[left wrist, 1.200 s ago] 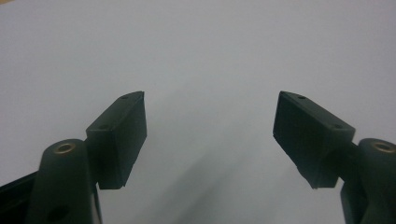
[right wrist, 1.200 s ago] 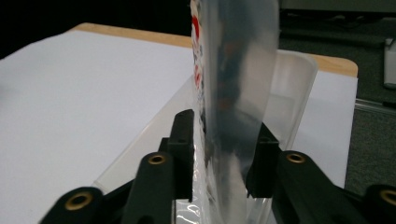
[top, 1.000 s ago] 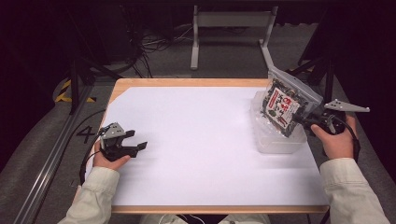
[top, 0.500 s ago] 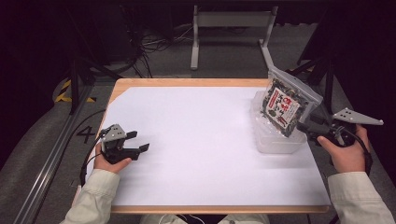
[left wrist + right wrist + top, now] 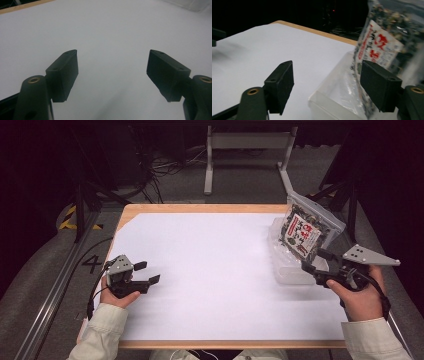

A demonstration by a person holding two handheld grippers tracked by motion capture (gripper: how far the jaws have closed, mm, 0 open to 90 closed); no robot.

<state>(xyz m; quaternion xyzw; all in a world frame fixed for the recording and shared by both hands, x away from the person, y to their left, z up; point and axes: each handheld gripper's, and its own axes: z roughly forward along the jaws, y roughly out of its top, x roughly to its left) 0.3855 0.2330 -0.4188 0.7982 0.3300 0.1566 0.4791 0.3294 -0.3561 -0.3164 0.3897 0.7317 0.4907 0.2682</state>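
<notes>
The left hand-held gripper [image 5: 147,272] is resting low over the white surface [image 5: 210,270] near its left edge, jaws standing apart with nothing between them. The right hand-held gripper [image 5: 315,261] is hovering at the right side, jaws likewise spread and gripping nothing, just beside a clear plastic container [image 5: 290,265]. A printed snack bag [image 5: 302,231] is standing tilted in that container, leaning toward the far right corner.

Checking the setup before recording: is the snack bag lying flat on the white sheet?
No, the snack bag stands tilted in the clear plastic container at the table's right side.
</notes>
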